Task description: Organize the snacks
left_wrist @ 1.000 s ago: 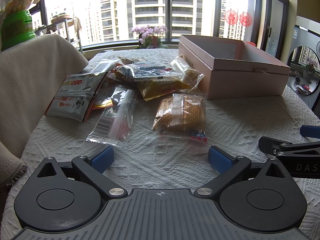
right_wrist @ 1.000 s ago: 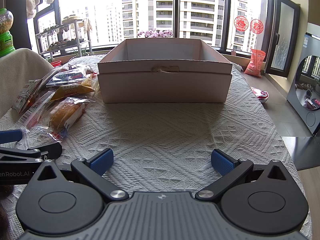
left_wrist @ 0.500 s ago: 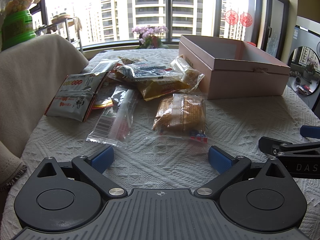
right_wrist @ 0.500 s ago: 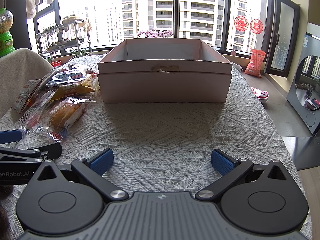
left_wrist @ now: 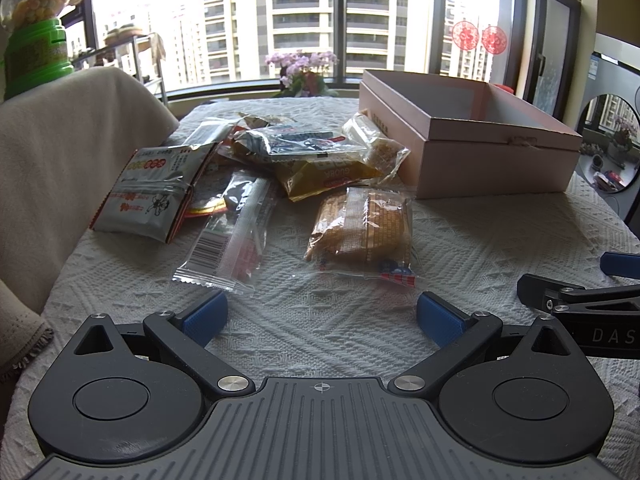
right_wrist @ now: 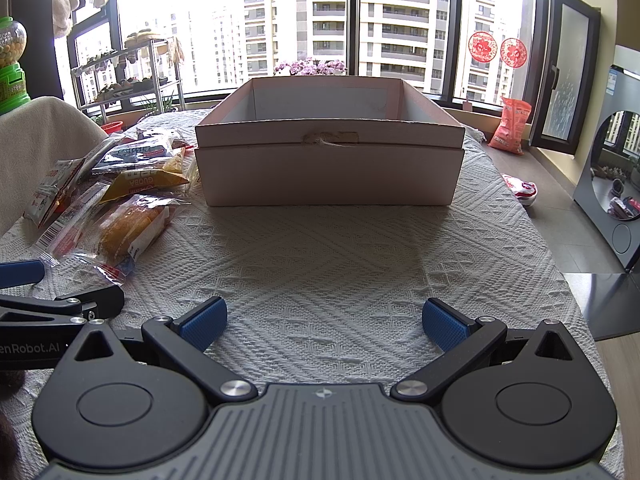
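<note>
1. While nothing has shifted over the last second, left tool (left_wrist: 322,316) and right tool (right_wrist: 324,318) rest released, empty.
2. Snacks (left_wrist: 360,226) lie on the worktop (right_wrist: 340,248) beside the empty box (right_wrist: 330,174); sorting is unstarted.

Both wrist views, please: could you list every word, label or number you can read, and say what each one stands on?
"GUOBA", upside down, on the yellow snack bag.
"DAS", cut off by the frame edge, on the right tool, in the left wrist view.
"enRobot.AI", cut off at its start, on the left tool, in the right wrist view.
Too small or blurred to read: the silver packet, the barcode wrapper, the blue-labelled packet, the red window decorations.
</note>
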Motion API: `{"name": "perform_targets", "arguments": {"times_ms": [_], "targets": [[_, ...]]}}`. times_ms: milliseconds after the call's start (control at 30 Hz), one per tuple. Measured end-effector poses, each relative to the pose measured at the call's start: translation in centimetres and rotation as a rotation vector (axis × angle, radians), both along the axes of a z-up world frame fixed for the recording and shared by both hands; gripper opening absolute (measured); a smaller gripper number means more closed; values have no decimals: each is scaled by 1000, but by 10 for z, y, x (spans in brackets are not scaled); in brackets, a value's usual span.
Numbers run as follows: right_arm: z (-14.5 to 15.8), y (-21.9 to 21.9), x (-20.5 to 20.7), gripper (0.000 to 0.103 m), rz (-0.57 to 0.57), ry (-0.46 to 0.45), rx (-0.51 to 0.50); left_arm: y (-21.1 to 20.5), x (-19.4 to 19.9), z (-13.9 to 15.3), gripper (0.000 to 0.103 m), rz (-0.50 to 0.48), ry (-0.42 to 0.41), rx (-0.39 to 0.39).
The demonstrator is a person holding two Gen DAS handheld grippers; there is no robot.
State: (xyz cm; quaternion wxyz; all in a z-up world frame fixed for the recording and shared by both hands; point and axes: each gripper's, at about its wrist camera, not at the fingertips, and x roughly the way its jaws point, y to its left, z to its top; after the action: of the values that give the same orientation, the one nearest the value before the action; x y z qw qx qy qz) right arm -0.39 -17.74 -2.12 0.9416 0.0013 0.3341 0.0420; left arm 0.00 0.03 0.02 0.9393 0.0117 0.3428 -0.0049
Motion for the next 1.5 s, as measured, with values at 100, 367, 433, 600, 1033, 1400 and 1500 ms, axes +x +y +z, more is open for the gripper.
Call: {"name": "perform_targets", "arguments": {"times_ms": [100,367,433,600,1033,1400,1500], "targets": [[0,0,0,103,0,0,0,1,2,0,103,0,8,-1],[0,-1,0,103,1,0,0,5,2,4,103,-29,44,-11],[0,-1,0,103,1,0,0,6,-5,4,103,-57,41,-7],[6,-6,7,103,90,75,-2,19,-34,4,103,-162,51,-7],[9,-11,-7,102,182,91,-28,92,38,54,101,-22,-61,-173],[35,6,-9,97,240,7,7,139,13,37,100,157,13,-331],[64,42,7,97,372,-77,-4,135,-8,36,100,64,58,-244]]}}
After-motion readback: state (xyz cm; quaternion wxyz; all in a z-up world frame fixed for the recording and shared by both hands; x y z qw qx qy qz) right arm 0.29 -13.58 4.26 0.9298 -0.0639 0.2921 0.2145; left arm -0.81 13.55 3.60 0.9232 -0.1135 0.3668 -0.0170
